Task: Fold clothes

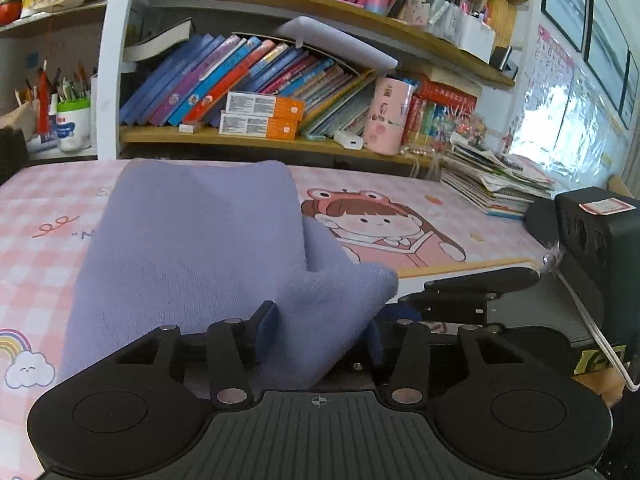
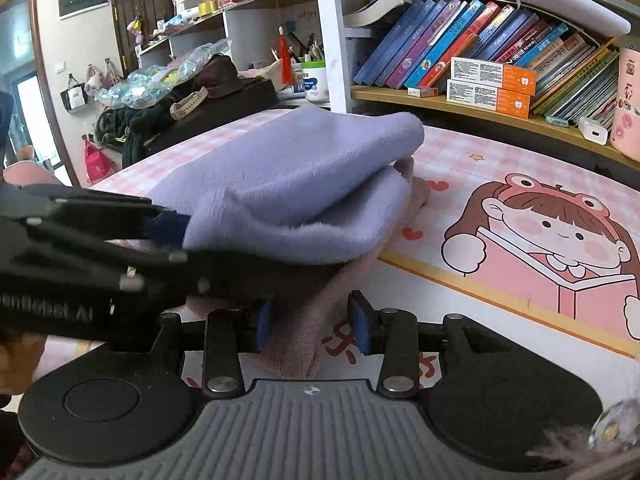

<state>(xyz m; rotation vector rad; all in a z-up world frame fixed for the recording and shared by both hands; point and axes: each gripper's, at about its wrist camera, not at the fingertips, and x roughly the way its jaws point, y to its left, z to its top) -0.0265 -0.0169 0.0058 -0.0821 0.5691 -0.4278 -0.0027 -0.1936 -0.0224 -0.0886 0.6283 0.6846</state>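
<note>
Lavender fleece, the garment (image 1: pixel 192 240), fills your left wrist view: your left gripper (image 1: pixel 320 334) is clamped on its near corner, lifting it over the pink desk mat (image 1: pixel 460 200) near the front edge. Through your right wrist view, the right gripper (image 2: pixel 314 326) stands apart around a pinkish layer (image 2: pixel 296 344) beneath. You seem mid-fold; next, carry the held corner across and align edges.
</note>
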